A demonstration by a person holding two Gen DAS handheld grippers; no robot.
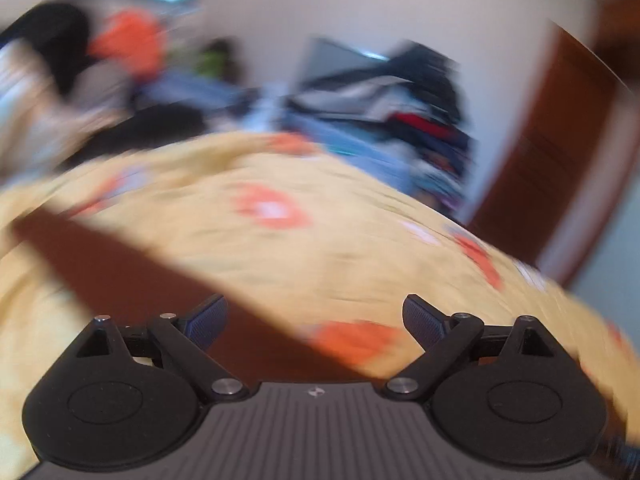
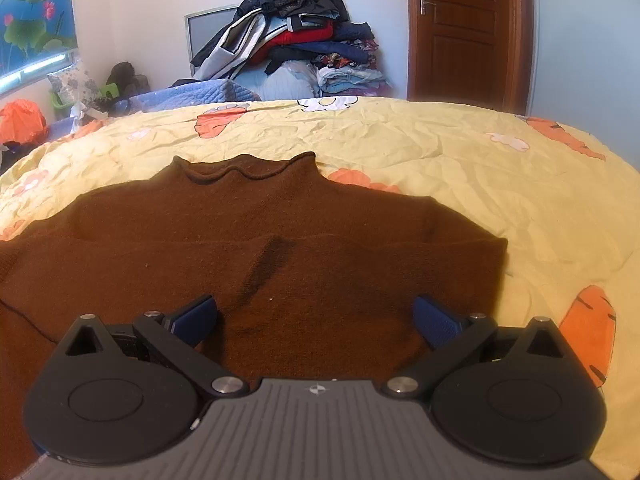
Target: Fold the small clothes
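So my left claw (image 1: 315, 322) is spread wide with nothing in it, over the yellow bedsheet with orange flower prints (image 1: 248, 248), view all blurry. My right claw (image 2: 315, 320) is spread wide too, empty, above the brown knitted roll-neck sweater (image 2: 256, 236) lying flat on that sheet, its right sleeve folded across the front.

Knit cloth on creased cotton-like bedding, matt plastic tools.
Brown sweater (image 2: 256, 240): matt, fuzzy knit, rolled collar. Yellow bedsheet (image 2: 440, 152): thin wrinkled cloth, printed. Right gripper (image 2: 316, 320): matt black plastic, ribbed grey body, shiny metal pins, textured blue pads (image 2: 436, 322). Door (image 2: 460, 28): glossy wood.
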